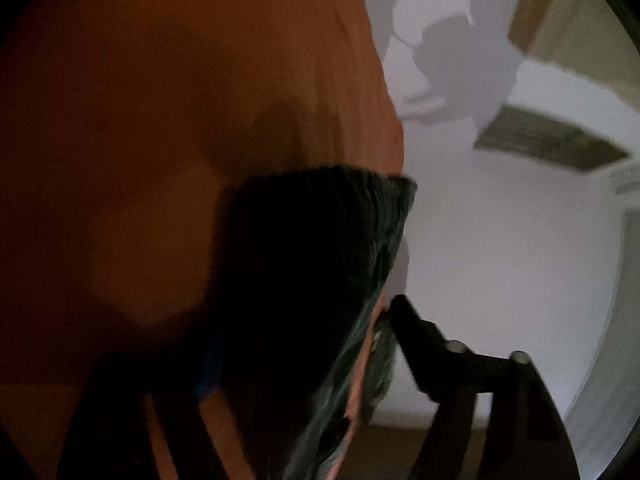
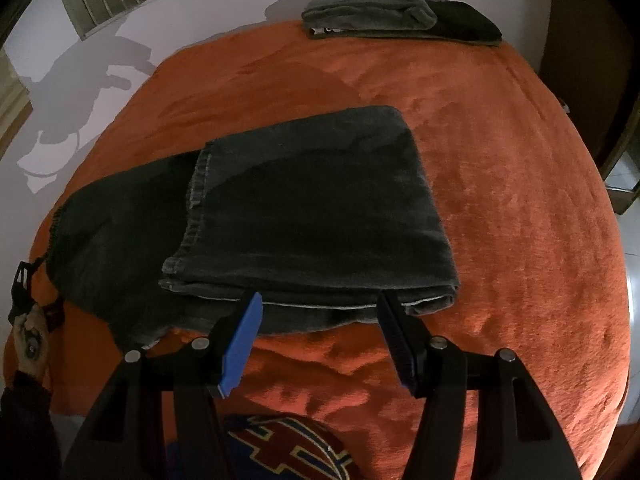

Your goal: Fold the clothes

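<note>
Trousers (image 2: 304, 216) just beyond parted right tongs (image 2: 320, 312), on blanket (image 2: 500, 160).

The blanket (image 2: 500, 168) looks like plush orange fleece, soft and matt with a short nap. The trousers (image 2: 320, 208) are dark, matt woven cloth with stitched hems; their waistband (image 1: 332, 200) shows fine ribbing. The folded pile (image 2: 400, 16) is thick matt cloth too. The right gripper (image 2: 320, 344) is matt black plastic with ridged blue pads (image 2: 240, 348) and shiny metal pins (image 2: 438, 344).
</note>
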